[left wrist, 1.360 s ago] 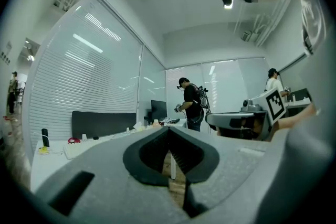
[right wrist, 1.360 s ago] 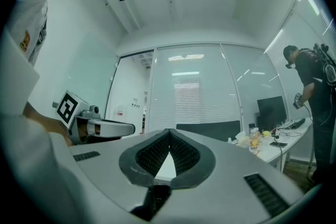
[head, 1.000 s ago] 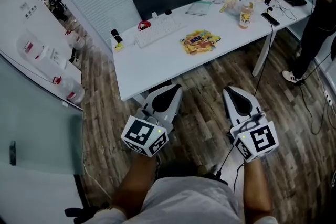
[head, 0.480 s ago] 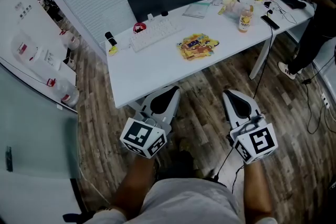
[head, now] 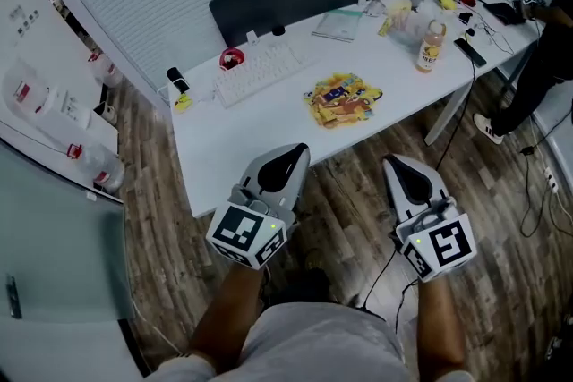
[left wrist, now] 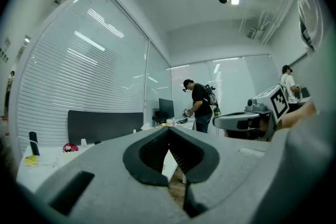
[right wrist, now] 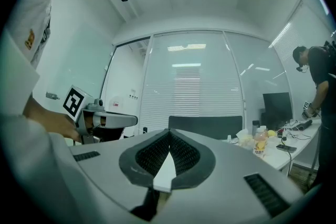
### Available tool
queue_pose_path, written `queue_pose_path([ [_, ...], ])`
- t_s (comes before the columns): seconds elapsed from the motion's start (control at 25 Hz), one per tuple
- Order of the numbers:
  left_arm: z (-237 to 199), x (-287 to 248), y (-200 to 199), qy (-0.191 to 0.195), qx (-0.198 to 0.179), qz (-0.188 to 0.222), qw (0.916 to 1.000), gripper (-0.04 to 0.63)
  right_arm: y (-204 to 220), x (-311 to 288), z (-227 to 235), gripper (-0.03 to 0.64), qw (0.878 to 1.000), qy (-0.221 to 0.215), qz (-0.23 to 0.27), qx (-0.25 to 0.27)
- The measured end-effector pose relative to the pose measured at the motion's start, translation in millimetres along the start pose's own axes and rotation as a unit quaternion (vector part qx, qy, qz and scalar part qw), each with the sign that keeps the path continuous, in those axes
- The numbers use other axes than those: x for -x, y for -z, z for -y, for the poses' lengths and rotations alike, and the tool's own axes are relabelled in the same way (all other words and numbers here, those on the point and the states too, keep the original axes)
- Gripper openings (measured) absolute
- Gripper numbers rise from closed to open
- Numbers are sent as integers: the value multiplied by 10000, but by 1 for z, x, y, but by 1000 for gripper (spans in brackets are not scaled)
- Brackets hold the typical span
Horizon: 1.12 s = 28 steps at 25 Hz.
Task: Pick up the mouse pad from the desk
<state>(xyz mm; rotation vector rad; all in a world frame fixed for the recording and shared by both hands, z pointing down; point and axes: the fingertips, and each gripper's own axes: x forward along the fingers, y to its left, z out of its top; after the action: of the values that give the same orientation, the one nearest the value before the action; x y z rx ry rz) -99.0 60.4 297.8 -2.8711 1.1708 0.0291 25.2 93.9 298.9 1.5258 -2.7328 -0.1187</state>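
Desk (head: 246, 123) now nearer; left gripper (head: 294, 151) and right gripper (head: 395, 162) closed, empty; mouse pad (head: 343, 97) yellow, multicoloured

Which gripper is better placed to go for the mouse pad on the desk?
Left, narrowly. The left gripper is at the desk edge; the right gripper hangs over the floor. The mouse pad lies ahead between them. Both are shut.
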Motion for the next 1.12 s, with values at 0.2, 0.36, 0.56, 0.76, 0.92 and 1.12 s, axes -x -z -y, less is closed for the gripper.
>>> queue_pose_path([
  [0.2,-40,-33,3,156,37,-6,9999,15,3,-43,20,12,9998,171,-80,15],
  [0.36,-69,-53,9,282,46,-34,9996,15,7,-74,31,12,9994,309,-131,30],
  [0.56,-101,-70,16,406,99,-35,9991,15,16,-108,41,12,9987,446,-227,23],
  [0.76,-124,-83,22,496,204,-11,9986,15,25,-128,45,12,9978,542,-388,-2],
  [0.92,-132,-88,28,573,291,-28,9979,15,29,-135,49,12,9968,623,-496,-5],
  [1.12,-137,-95,37,632,377,-99,9972,15,32,-143,52,12,9961,647,-605,35],
])
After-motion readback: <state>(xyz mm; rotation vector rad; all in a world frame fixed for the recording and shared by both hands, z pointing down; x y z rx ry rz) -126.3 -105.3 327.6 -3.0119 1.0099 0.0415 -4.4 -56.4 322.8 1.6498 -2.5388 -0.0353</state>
